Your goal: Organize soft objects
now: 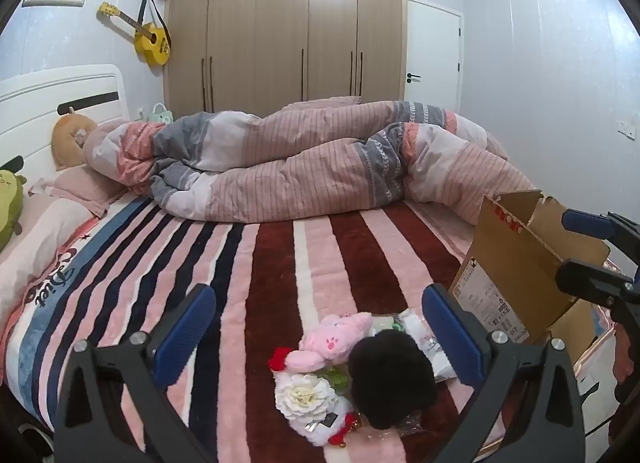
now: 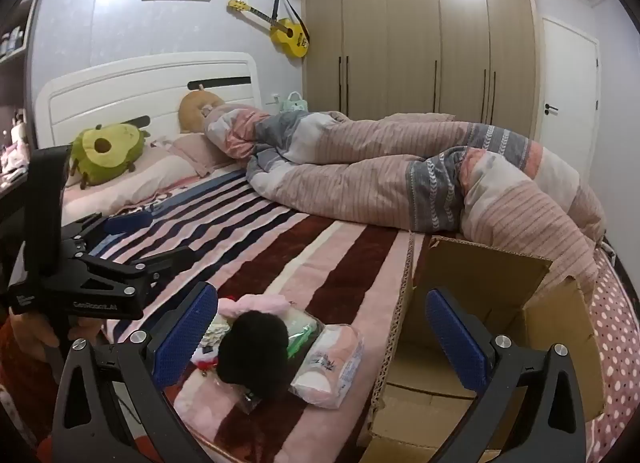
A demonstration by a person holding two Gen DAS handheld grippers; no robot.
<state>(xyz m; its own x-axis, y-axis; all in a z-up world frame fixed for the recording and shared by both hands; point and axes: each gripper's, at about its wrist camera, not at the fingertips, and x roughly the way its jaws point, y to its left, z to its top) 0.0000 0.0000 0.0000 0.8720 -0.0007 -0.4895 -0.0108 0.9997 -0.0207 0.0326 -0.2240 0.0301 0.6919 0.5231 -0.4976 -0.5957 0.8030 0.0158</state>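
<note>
**Soft pile at the bed's near edge, box to its right**

Left gripper (image 1: pixel 320 327) and right gripper (image 2: pixel 320 327) both gape wide, holding nothing. The pink plush (image 1: pixel 334 341), black pompom (image 1: pixel 390 377) and white flower (image 1: pixel 306 397) huddle together beside the open cardboard box (image 2: pixel 480 275); bare striped blanket (image 1: pixel 280 263) stretches beyond to the rumpled duvet (image 1: pixel 320 159)
</note>
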